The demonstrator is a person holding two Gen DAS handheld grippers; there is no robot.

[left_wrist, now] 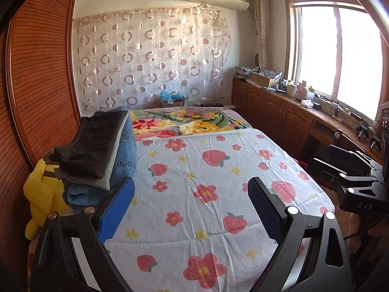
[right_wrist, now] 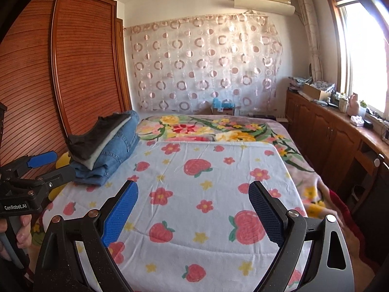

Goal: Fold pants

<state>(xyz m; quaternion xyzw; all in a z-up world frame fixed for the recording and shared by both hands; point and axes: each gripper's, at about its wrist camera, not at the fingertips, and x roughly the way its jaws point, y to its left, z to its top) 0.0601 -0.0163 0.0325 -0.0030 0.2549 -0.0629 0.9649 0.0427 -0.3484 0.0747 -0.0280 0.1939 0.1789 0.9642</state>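
Left wrist view: the left hand-held gripper [left_wrist: 192, 192] hangs with jaws spread wide and empty above the white strawberry-and-flower printed bedsheet [left_wrist: 218, 170]. A stack of folded pants, dark ones over grey over blue denim [left_wrist: 97, 150], sits at the bed's left edge beside a yellow plush toy [left_wrist: 43, 194].

Right wrist view: the right hand-held gripper [right_wrist: 193, 194] is likewise wide apart, holding nothing. The stack lies far left, well apart from it.

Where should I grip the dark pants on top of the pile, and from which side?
Probably at the near dark pants edge that overhangs the pile toward the bed's foot. Come from the open bed side with the left hand-held gripper, which is nearer and open: the wardrobe blocks the far side, and the overhang lets a finger slip underneath.
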